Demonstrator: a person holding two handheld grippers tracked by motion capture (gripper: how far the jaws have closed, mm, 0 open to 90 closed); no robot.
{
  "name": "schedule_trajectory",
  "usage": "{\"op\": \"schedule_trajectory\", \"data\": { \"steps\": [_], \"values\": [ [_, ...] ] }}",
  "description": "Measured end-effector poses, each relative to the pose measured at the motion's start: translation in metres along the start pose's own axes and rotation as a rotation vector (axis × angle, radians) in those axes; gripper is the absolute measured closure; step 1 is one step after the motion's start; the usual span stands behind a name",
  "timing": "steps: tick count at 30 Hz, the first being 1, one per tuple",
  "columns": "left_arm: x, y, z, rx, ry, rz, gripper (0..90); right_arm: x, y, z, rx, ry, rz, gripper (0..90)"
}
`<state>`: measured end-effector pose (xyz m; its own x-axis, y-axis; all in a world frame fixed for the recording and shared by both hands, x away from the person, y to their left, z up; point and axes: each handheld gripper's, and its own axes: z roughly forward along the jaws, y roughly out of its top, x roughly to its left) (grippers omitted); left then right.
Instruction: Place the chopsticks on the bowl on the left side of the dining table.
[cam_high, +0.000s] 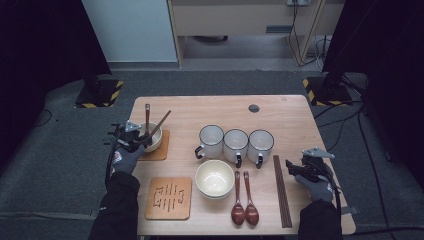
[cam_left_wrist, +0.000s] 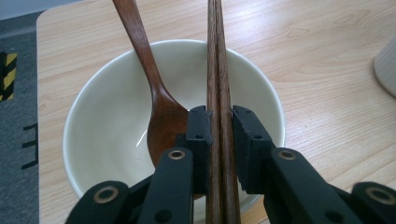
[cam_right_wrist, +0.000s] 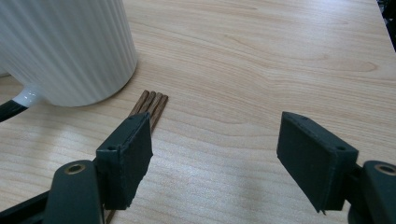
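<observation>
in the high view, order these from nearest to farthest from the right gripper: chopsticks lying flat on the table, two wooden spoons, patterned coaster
From the right gripper:
1. Flat chopsticks, just to its left.
2. Wooden spoons, further left, beside the middle bowl.
3. Patterned coaster, far left, beyond that bowl.

Right hand-held gripper (cam_right_wrist: 215, 154) with jaws wide apart above wooden tabletop (cam_right_wrist: 261, 60), dark chopsticks (cam_right_wrist: 152, 105) by its left jaw, ribbed white mug (cam_right_wrist: 65, 46) beyond them

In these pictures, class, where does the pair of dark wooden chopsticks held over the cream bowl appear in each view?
High view: chopsticks slant up-right from the bowl, left of centre.
Left gripper view: upright at centre, clamped by the left gripper.
Right gripper view: elsewhere.
Shared landmark: the bowl.
</observation>
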<state>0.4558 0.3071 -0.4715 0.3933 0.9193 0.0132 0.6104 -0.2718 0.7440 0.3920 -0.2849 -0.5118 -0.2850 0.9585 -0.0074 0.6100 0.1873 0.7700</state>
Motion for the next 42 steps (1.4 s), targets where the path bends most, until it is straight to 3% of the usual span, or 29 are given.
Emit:
{"op": "schedule_trajectory", "data": {
  "steps": [5, 23, 32, 35, 42],
  "values": [
    [0.001, -0.002, 0.001, 0.026, 0.004, 0.004, 75.0, 0.0, 0.0, 0.0, 0.0, 0.0, 0.0, 26.4],
    [0.001, -0.002, 0.001, 0.026, 0.007, 0.011, 72.6, 0.0, 0.0, 0.0, -0.001, -0.001, 0.0, 26.4],
    [0.0, 0.004, -0.009, -0.025, 0.02, 0.003, 62.5, 0.0, 0.0, 0.0, -0.003, 0.0, 0.001, 26.4],
    [-0.003, 0.01, -0.019, -0.059, 0.014, -0.003, 63.2, 0.001, 0.0, 0.0, -0.004, -0.001, 0.005, 26.4],
    [-0.011, 0.012, -0.023, -0.063, -0.002, -0.013, 68.3, 0.001, 0.0, -0.001, -0.003, 0.001, 0.004, 26.4]
  ]
}}
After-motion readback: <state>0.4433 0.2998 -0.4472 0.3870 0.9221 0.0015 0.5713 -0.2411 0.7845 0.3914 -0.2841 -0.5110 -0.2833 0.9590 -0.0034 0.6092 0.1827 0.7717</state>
